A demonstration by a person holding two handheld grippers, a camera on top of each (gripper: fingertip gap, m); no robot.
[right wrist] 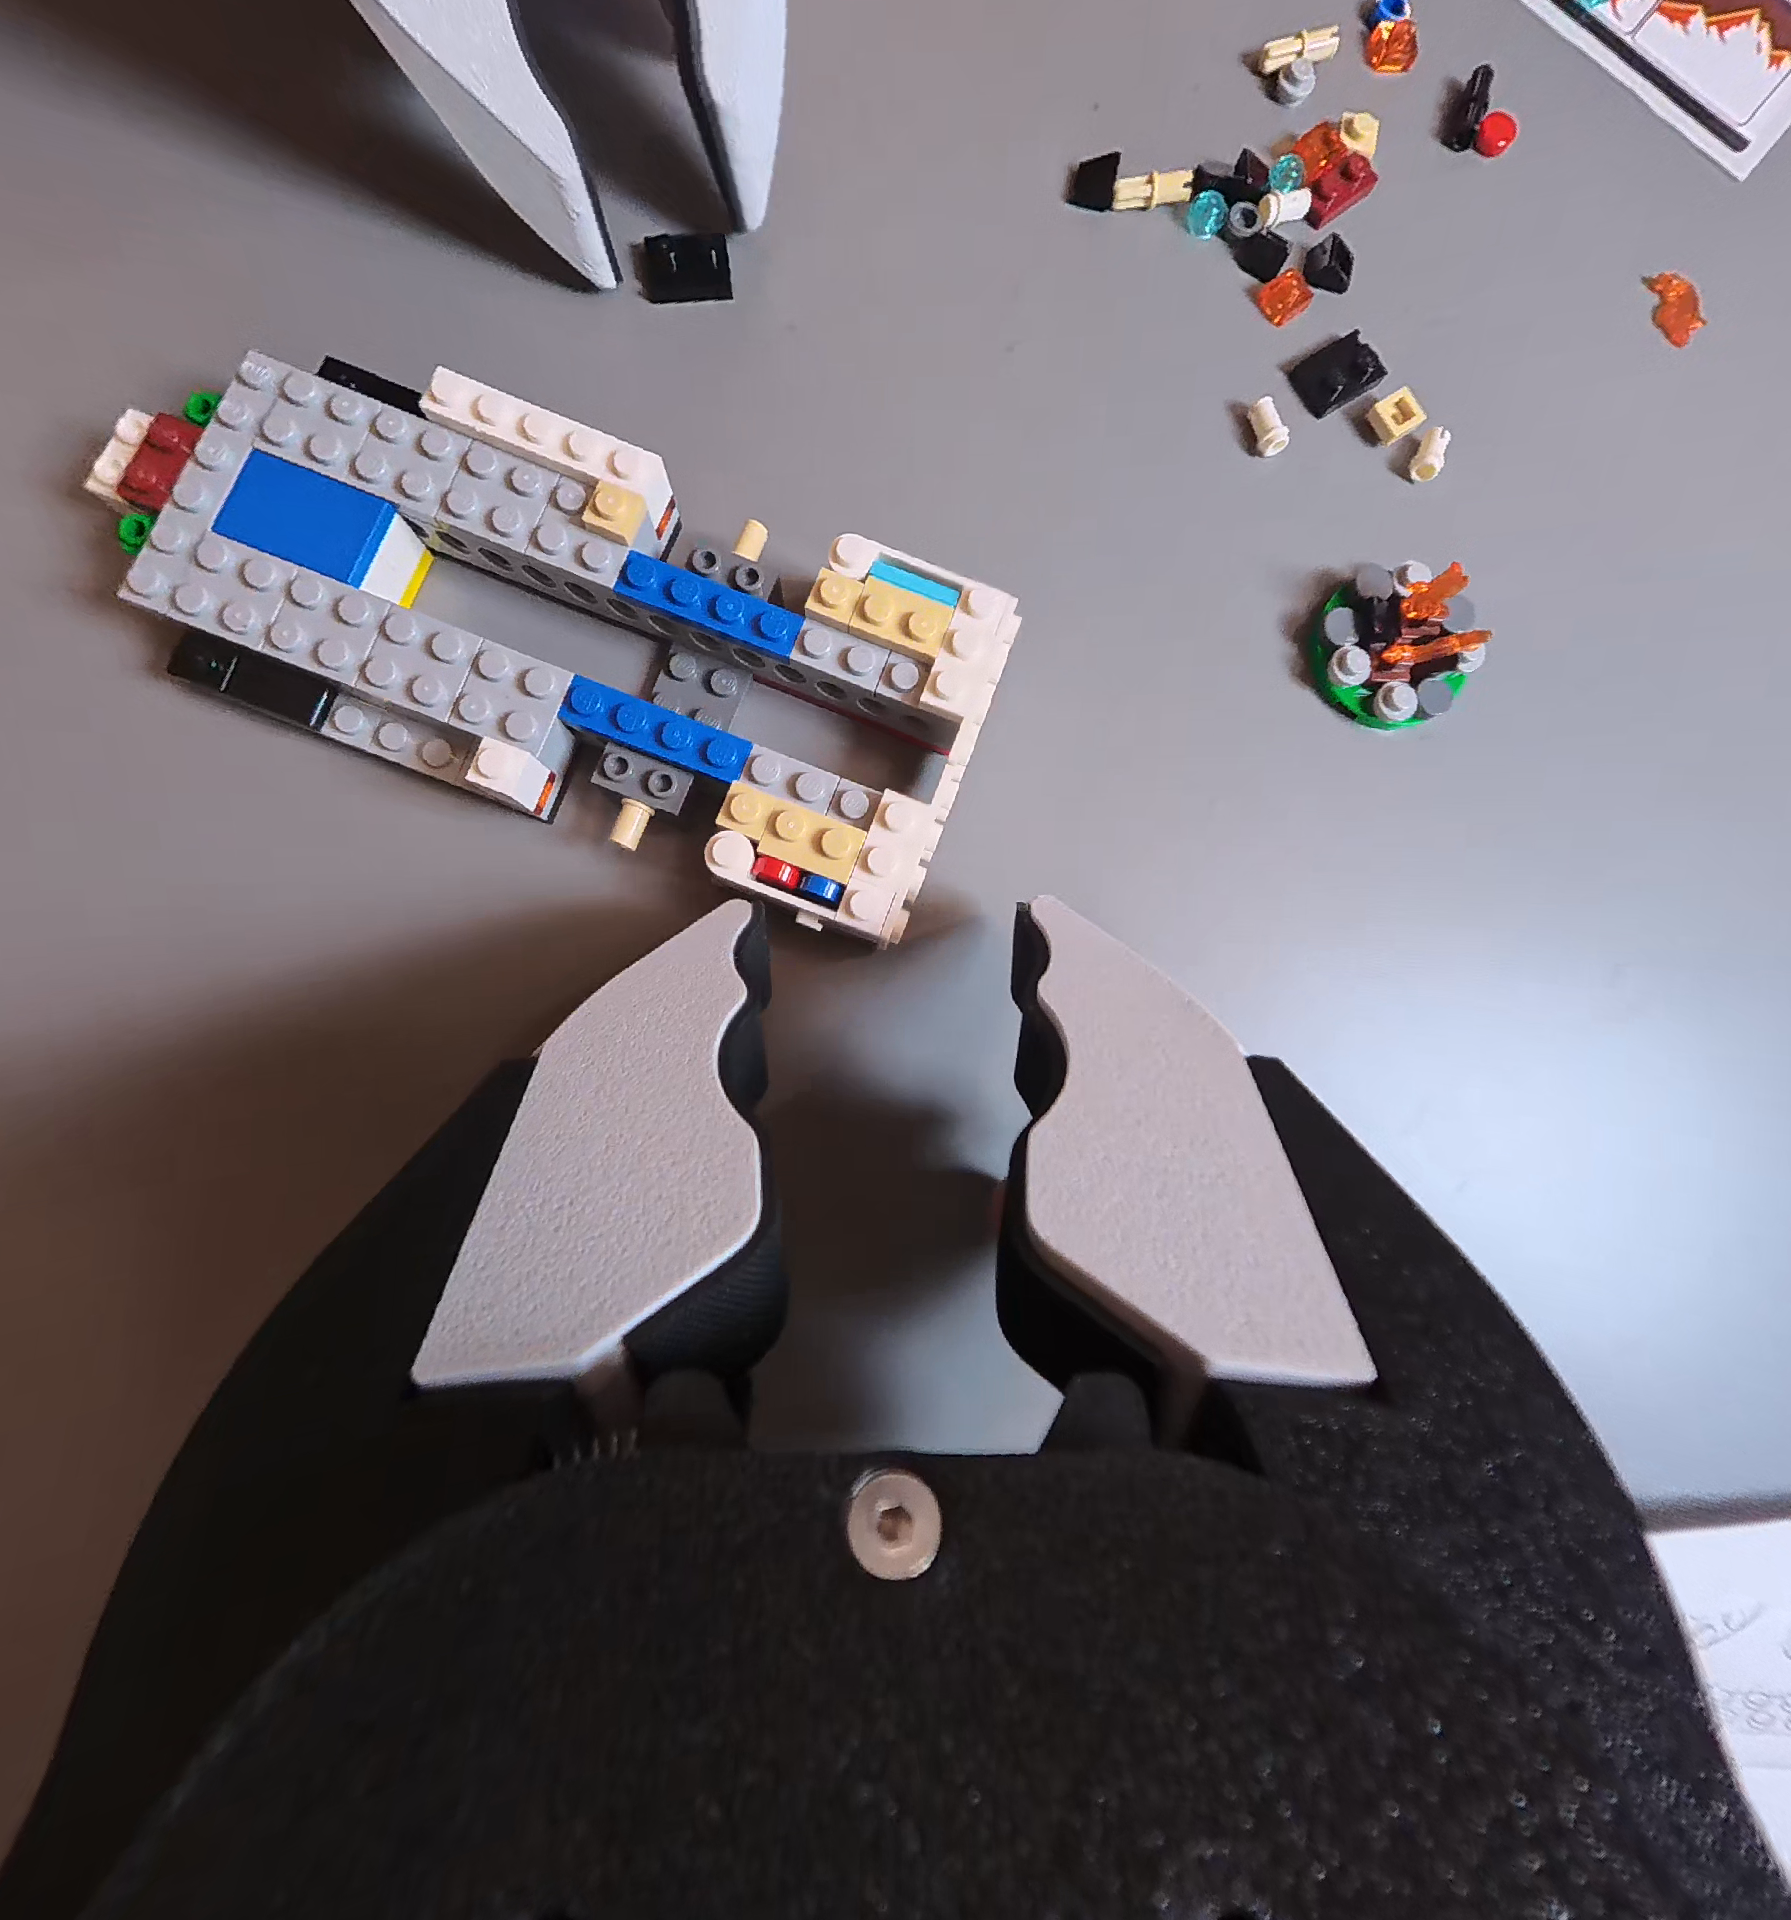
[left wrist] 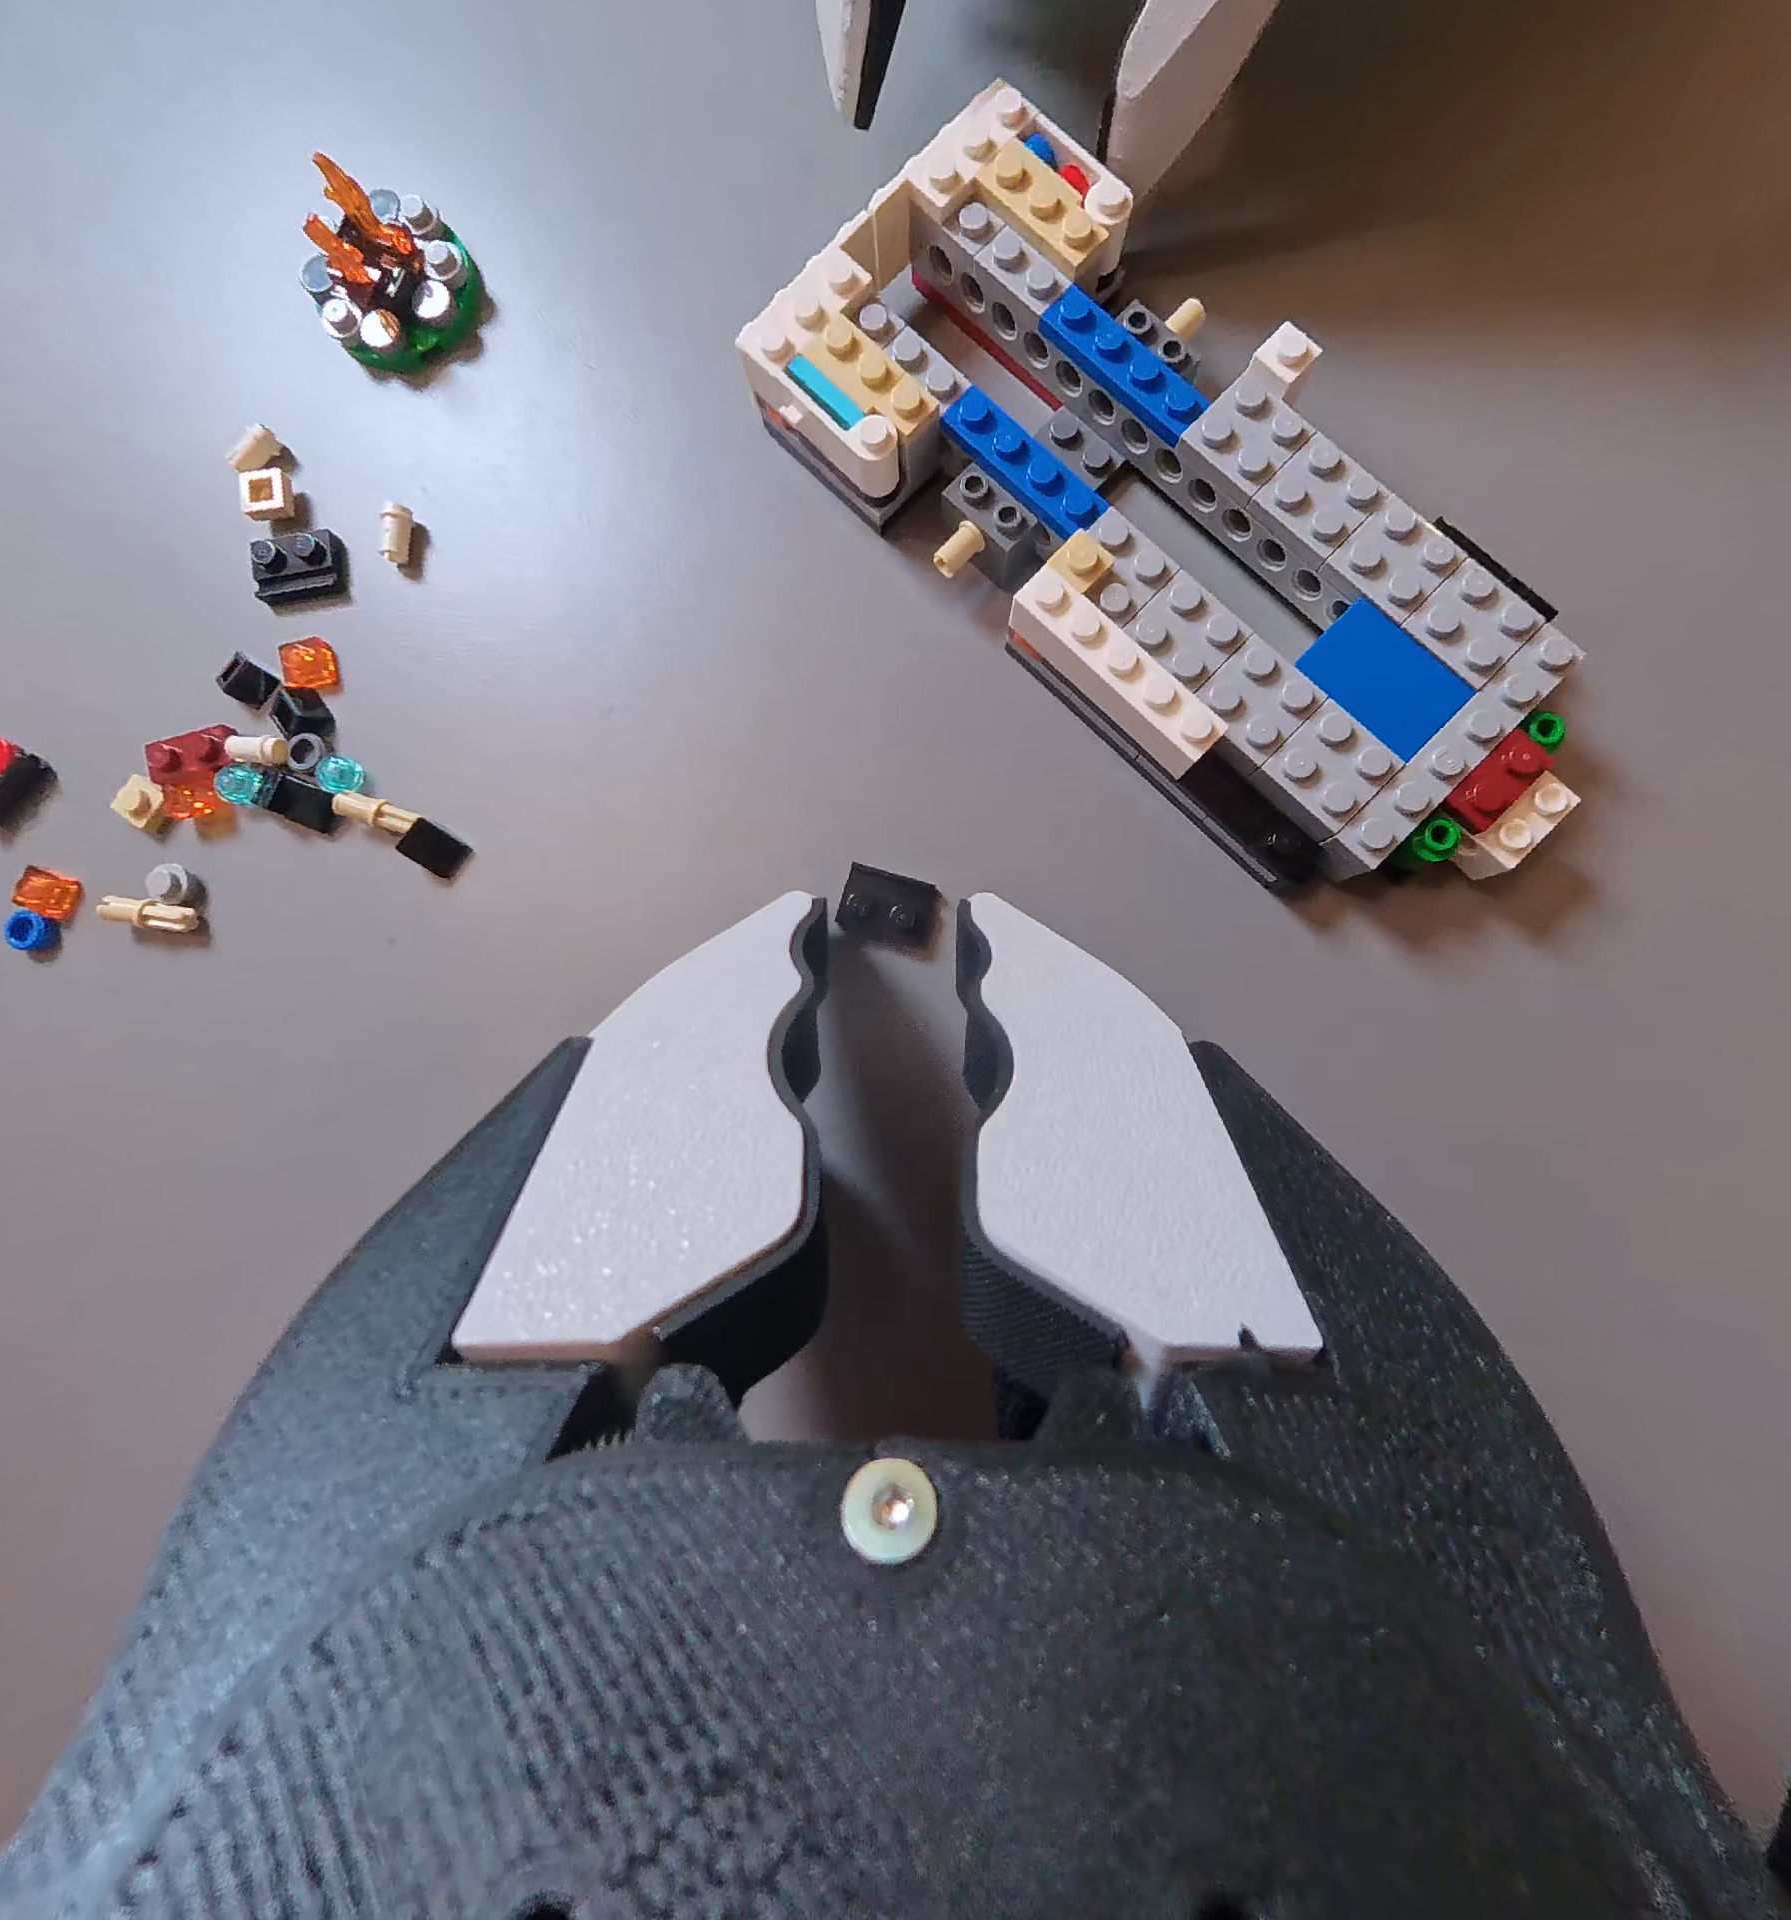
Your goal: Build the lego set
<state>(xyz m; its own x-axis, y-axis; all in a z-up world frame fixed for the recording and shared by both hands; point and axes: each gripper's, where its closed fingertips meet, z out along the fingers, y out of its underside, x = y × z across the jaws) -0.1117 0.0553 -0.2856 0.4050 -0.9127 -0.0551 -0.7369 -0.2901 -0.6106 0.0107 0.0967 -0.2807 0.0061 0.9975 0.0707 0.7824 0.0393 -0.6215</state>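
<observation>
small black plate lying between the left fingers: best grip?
Probably the black plate's two short ends, from straight above. It lies flat on the table, slightly skewed, between the left gripper's open fingers, so turn the wrist a little to square them to those ends. Flat faces offer nothing to pinch.

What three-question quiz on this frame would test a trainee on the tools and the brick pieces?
1. True or false: the left tool has its fingers pressed on the small black plate.
2. Which end of the brick model lies nearest the right tool: A) the white corner with a red and a blue round stud, B) the end with green studs, C) the flat blue tile?
3. Fill in: the round green base carries grey studs and transparent ______ flame pieces.

Key
1. False: the plate lies on the grey table between the fingertips, with a gap showing at each side.
2. A.
3. Orange.
</observation>
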